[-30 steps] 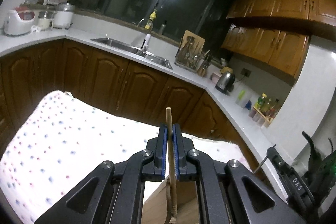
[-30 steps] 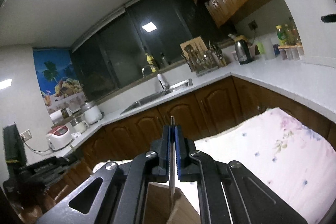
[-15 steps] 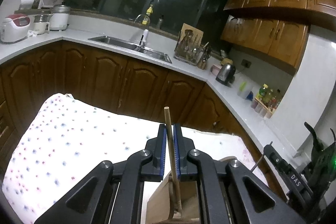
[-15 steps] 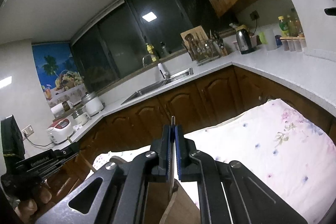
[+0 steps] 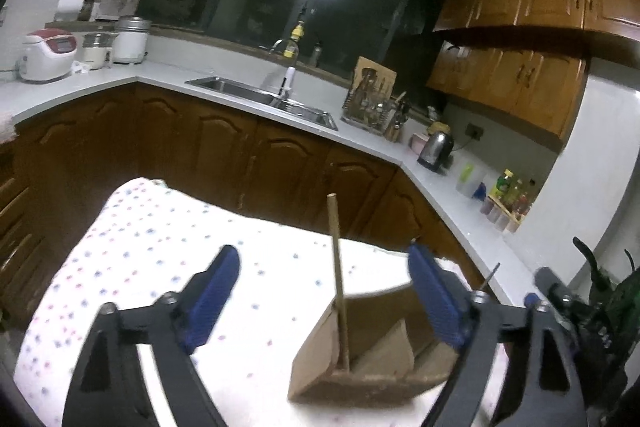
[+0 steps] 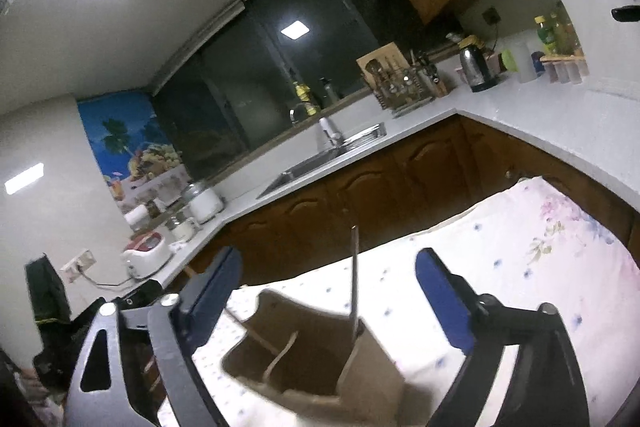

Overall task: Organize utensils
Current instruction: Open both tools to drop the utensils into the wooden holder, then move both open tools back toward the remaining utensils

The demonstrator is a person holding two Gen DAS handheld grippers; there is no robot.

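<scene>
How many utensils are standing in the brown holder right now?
2 clearly: a wooden stick at its left end, a metal utensil at its right end. Other sticks inside the holder may be utensils too.

Dark windows (image 5: pixel 280 7) back a white counter (image 5: pixel 160 75) with a steel sink (image 5: pixel 260 99), brown cabinets (image 5: pixel 240 163) below.

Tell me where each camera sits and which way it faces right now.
Left wrist: on the left hand-held gripper, looking forward and slightly down past its opening jaws at the wooden utensil holder with a wooden stick; the right hand-held gripper shows at the right edge.
Right wrist: on the right hand-held gripper, tilted, jaws opening around a metal utensil handle standing in the holder.
Shared: holder, dotted tablecloth, sink, kettle.
</scene>
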